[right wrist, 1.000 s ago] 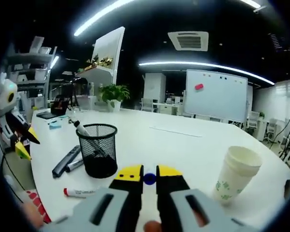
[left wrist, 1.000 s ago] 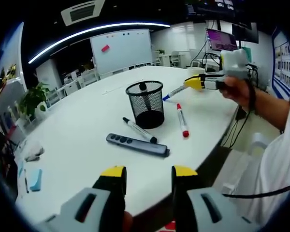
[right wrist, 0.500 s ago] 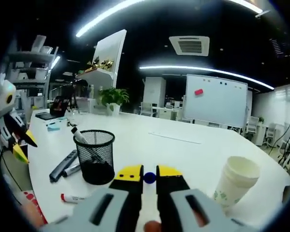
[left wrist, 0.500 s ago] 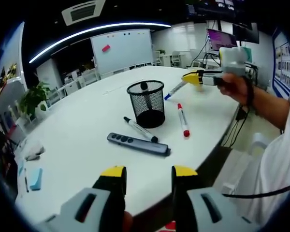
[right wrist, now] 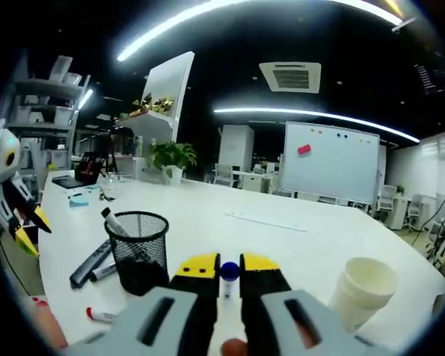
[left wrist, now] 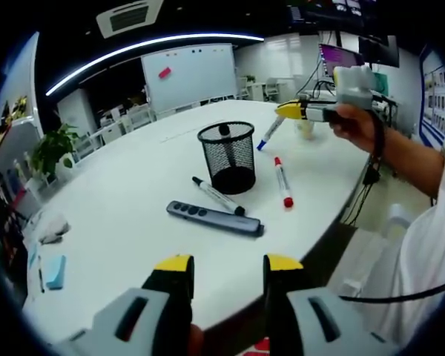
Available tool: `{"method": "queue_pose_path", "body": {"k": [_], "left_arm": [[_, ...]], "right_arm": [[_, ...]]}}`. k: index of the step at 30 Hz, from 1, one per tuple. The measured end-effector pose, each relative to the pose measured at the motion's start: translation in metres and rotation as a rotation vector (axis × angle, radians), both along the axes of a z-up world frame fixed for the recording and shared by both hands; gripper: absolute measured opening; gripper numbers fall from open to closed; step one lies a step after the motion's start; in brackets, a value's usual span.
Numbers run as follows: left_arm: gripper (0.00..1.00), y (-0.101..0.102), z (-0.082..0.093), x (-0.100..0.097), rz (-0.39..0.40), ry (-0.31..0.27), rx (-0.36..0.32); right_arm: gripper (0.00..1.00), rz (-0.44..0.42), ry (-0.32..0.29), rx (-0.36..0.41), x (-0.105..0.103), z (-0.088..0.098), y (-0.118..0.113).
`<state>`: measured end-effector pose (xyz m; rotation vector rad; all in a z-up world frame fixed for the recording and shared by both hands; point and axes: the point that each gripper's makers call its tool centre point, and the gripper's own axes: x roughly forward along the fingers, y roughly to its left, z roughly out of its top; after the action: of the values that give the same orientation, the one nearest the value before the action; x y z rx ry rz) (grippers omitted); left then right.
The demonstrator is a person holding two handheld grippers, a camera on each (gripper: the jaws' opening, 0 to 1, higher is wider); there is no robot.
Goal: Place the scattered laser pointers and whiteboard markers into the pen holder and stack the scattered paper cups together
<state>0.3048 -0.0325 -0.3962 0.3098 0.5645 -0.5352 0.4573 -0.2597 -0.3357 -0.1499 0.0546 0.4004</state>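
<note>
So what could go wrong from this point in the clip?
The right tongs hold the blue-capped marker off to one side of the mesh pen holder; released too early, it would likely land on the white table. A pen already leans inside, so the marker may catch on it or nudge the light holder. The red marker lies near the table edge and could roll off if bumped.

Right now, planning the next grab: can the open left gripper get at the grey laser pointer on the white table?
Probably yes: left gripper is open, and grey laser pointer lies just ahead on bare white table, nothing between.
</note>
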Motion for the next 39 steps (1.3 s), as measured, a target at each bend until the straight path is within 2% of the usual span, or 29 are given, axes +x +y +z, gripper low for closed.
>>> {"method": "queue_pose_path", "body": {"k": [21, 39], "left_arm": [[0.38, 0.002, -0.001, -0.002, 0.007, 0.003, -0.001], [0.38, 0.005, -0.003, -0.001, 0.008, 0.003, -0.003]], "right_arm": [[0.10, 0.012, -0.021, -0.002, 0.008, 0.015, 0.009], [0.10, 0.029, -0.020, -0.001, 0.012, 0.017, 0.015]]}}
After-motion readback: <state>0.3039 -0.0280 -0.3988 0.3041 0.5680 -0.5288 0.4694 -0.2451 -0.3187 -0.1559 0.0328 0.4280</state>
